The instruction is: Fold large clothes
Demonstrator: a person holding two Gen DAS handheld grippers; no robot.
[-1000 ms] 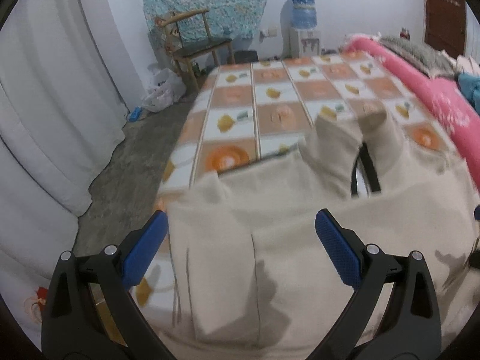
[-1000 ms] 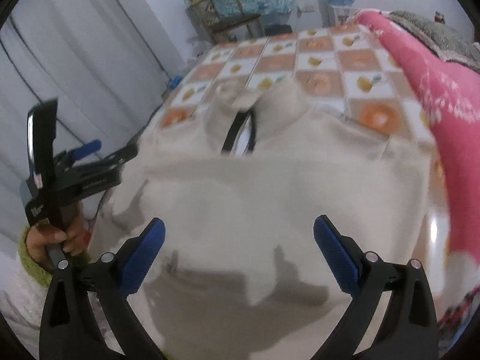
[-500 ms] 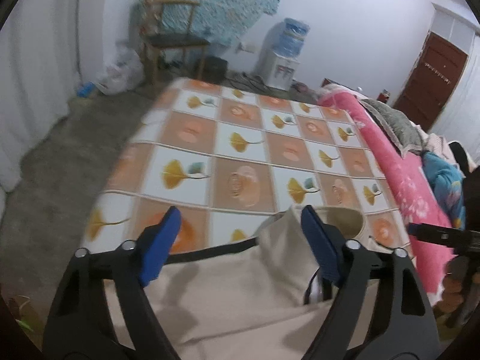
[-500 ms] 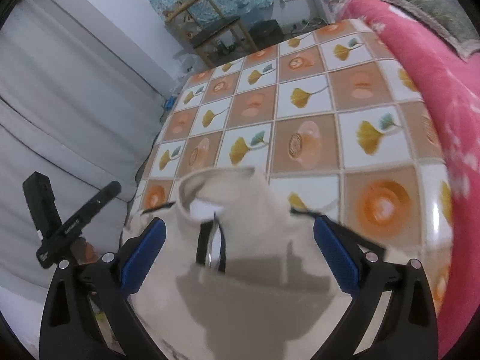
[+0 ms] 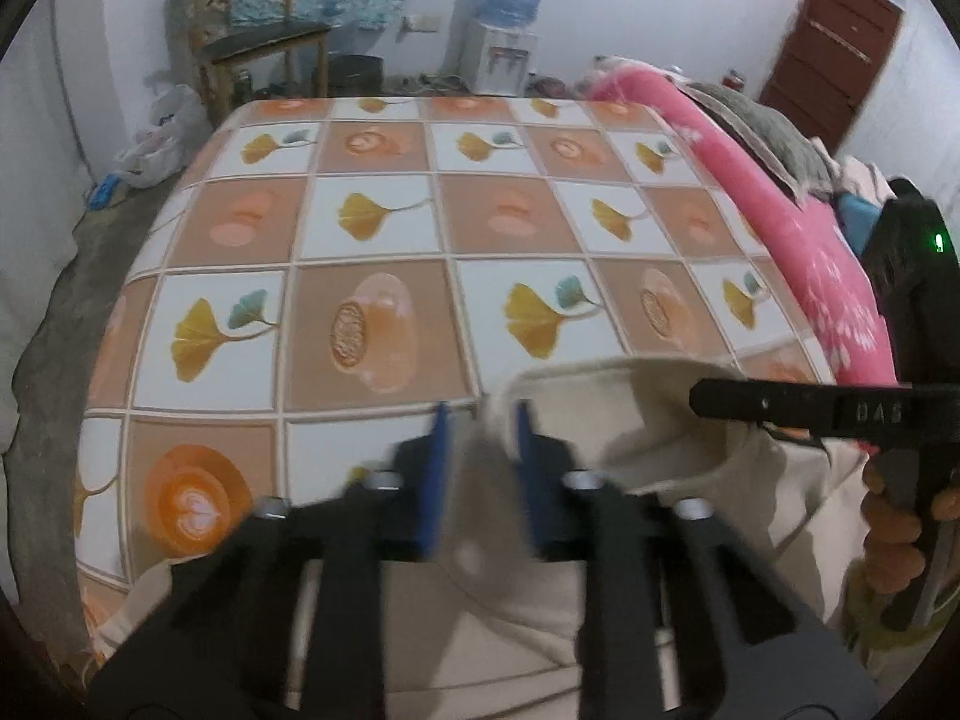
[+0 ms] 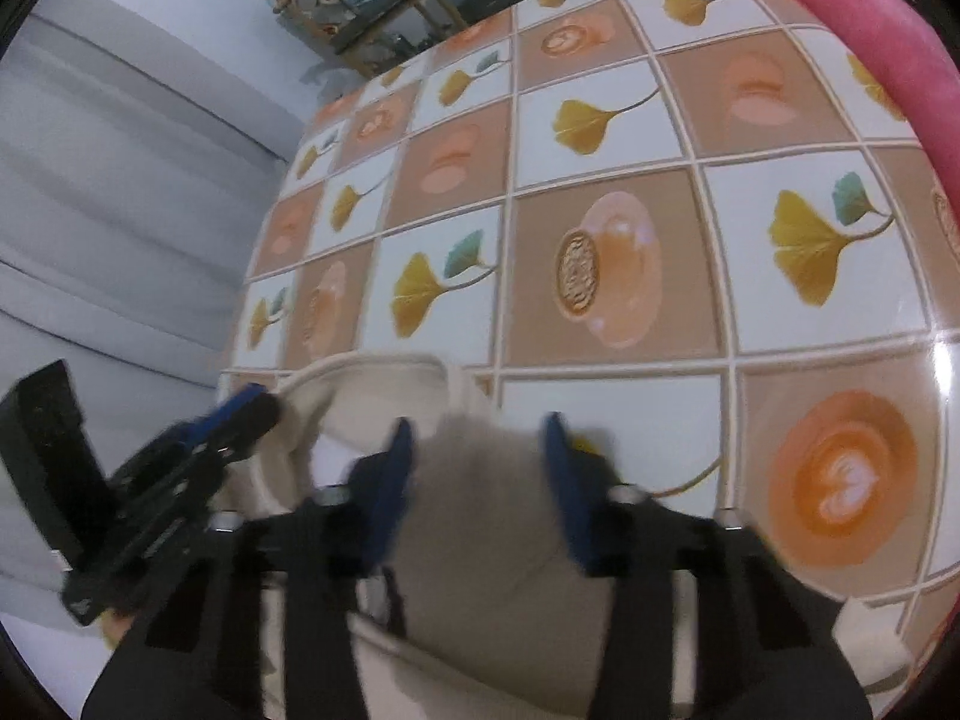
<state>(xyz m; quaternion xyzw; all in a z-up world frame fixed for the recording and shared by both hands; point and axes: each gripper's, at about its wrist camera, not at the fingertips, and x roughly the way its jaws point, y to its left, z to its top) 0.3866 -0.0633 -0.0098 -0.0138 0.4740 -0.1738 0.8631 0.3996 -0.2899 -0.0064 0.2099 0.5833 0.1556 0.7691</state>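
Observation:
A cream jacket [image 5: 660, 438] with a stand-up collar lies at the near edge of the patterned table [image 5: 384, 228]. My left gripper [image 5: 480, 456] is shut on the left side of the collar, blue pads pinching the cloth. My right gripper [image 6: 477, 468] has its blue pads closing around a bunch of the jacket's collar cloth [image 6: 480, 516]; a gap with fabric remains between them. The right gripper also shows at the right of the left wrist view [image 5: 828, 411], and the left gripper at the left of the right wrist view [image 6: 198, 450]. The jacket's body is mostly hidden below the grippers.
A rolled pink blanket [image 5: 780, 192] runs along the table's right side. A wooden chair [image 5: 258, 42], a water dispenser [image 5: 510, 12] and a plastic bag [image 5: 156, 138] stand beyond the far edge. A white curtain [image 6: 120, 180] hangs on the left.
Both grippers moved forward to the collar and went from wide open to closing on it. The left one has pinched the cloth.

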